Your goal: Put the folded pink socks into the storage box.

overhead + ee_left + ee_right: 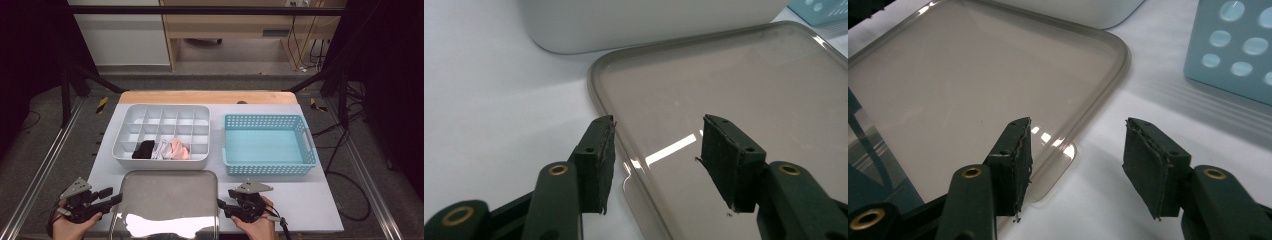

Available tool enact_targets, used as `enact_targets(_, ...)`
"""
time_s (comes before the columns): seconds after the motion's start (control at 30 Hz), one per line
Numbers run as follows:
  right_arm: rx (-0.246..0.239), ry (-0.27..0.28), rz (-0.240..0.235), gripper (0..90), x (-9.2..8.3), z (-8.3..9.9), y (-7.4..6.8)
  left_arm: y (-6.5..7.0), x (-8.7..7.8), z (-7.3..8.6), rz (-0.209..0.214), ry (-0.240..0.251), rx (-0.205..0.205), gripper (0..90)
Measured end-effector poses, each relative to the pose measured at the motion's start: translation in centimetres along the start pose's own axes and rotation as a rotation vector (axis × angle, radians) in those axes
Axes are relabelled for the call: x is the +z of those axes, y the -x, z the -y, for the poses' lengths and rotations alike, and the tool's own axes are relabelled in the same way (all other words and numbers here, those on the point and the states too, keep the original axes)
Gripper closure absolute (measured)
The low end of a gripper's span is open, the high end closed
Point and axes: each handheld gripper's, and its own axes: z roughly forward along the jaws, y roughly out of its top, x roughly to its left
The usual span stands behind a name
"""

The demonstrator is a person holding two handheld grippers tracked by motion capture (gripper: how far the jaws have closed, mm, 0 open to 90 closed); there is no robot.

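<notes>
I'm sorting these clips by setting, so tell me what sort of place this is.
Probably a lab or workshop set up for recording, not a home: the white table stands inside a dark metal frame, loose cables trail on the floor, and a person's hands hold the left gripper and right gripper.

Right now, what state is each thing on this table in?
Grey lid: lying flat on the table, off the box, held by neither tool.
White divided box: uncovered; three front compartments hold black, white and pink rolled cloths, the rest empty.
Blue basket: upright, empty.
Left tool: open, astride the lid's edge, not gripping.
Right tool: open, at the lid's corner tab, not gripping.
</notes>
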Motion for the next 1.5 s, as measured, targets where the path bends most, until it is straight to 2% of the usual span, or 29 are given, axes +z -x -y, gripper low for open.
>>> enact_targets(0.1, 0.006, 0.004, -0.003, 45.0, -0.2, 0.1, 0.3, 0.1, 0.4, 0.1, 0.002, -0.005, -0.007, 45.5)
enact_targets(0.2, 0.010, 0.013, 0.003, 45.1, -0.3, 0.0, 0.5, 0.4, 0.7, 0.4, 0.000, -0.016, 0.002, 44.6)
enact_targets(0.53, 0.026, -0.015, -0.023, 46.6, 0.2, 0.4, -0.4, 0.4, 0.5, 1.3, -0.025, -0.050, 0.013, 43.8)
enact_targets(0.93, 0.031, -0.050, -0.029, 47.5, 1.2, 0.9, -1.1, 0.6, 0.7, 1.9, -0.039, -0.079, 0.006, 45.1)
enact_targets(1.13, 0.060, -0.055, -0.037, 50.3, 1.3, 1.2, -1.1, 1.1, 0.7, 1.9, -0.062, -0.085, 0.011, 46.4)
enact_targets(1.33, 0.079, -0.058, -0.047, 54.0, 1.4, 1.3, -1.5, 1.0, 0.7, 1.9, -0.059, -0.084, -0.046, 46.0)
enact_targets(1.5, 0.087, -0.050, -0.047, 55.4, 1.3, 1.5, -1.5, 1.3, 0.5, 2.0, -0.066, -0.079, -0.042, 46.6)
